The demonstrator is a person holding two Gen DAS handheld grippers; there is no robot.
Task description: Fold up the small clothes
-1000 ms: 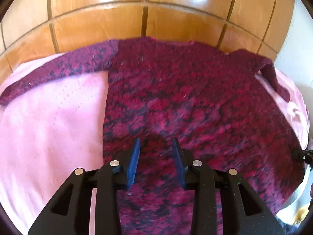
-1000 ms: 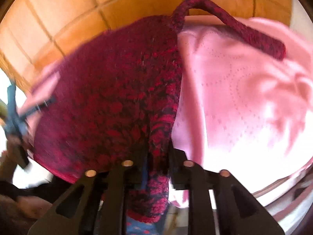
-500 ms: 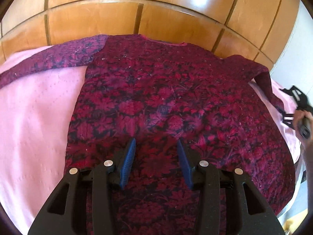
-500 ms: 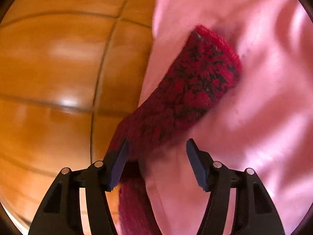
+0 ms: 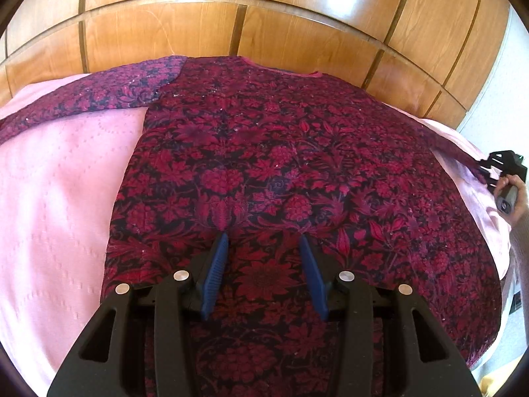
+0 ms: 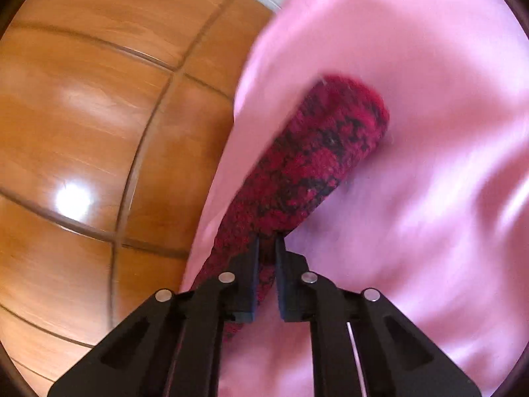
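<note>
The left gripper [image 5: 263, 248] is held with its jaws apart over the hem of the sweater [image 5: 281, 172], nothing caught between them. The sweater is spread flat on a pink cover [image 5: 56, 198], neck toward the wooden headboard [image 5: 231, 29]. Off to the right, a sleeve [image 6: 297, 178] is clamped in the right gripper [image 6: 267, 248], whose jaws have just been closing.

Sweater [image 5: 281, 165] hem hidden behind left gripper [image 5: 263, 248] at lower frame, left sleeve [image 5: 82, 102] cut off at left edge, pink bedcover [image 6: 429, 132] motion-blurred in right wrist view
</note>
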